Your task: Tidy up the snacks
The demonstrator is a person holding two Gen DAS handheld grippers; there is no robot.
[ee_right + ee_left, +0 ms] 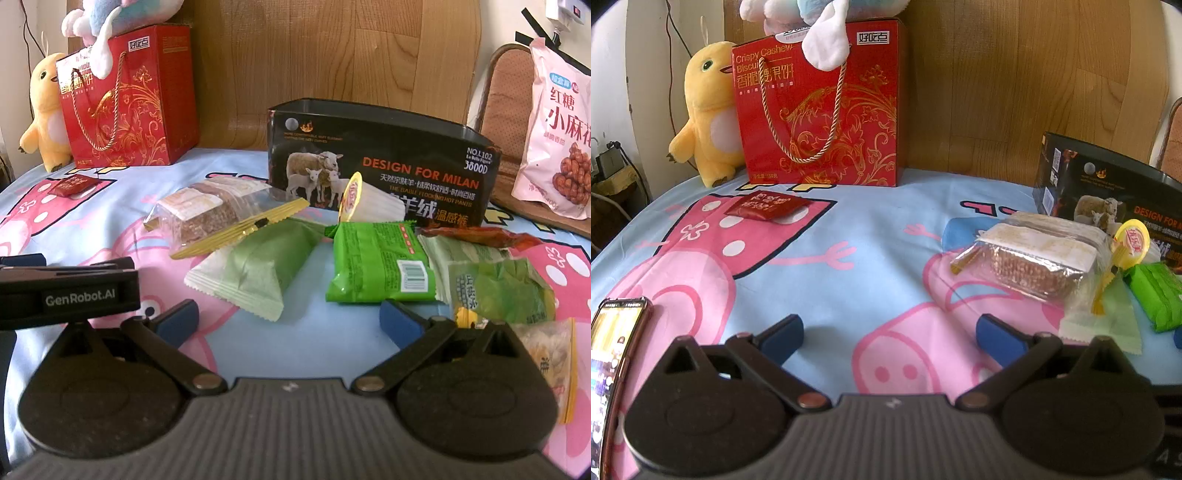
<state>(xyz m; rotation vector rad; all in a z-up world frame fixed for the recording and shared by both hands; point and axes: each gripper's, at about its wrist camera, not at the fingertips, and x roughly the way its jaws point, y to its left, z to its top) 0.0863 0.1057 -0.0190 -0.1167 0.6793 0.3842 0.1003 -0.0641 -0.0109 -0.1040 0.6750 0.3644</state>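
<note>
Both fingers (pixel 888 334) (pixel 288 317) spread wide, empty, crinkled green snack packets (pixel 380 269) heaped before black box (pixel 384 162)

Right wrist view: open-top box (pixel 384 162) sits centre-right on the bed sheet (pixel 295 332), against the headboard (pixel 332 55). Snack pile lies directly in front of it: cake pack (pixel 207 210) at left, jelly cup (pixel 364 201) touching the box front, wafer packet (pixel 255 273) and biscuit packet (pixel 376 266) below those, sausage stick (pixel 480 236) and tea-snack packet (pixel 498 284) to the right, clear bag (pixel 550 362) lower right. Gift box (pixel 129 99) upper left, plush chick (pixel 44 110) beside it on its left, another plush toy (pixel 110 18) on top. Small sachet (pixel 72 184) lies alone in front of the gift box. Large bag (pixel 557 136) at right edge. Left wrist view: phone (pixel 613 358) lower left.
</note>
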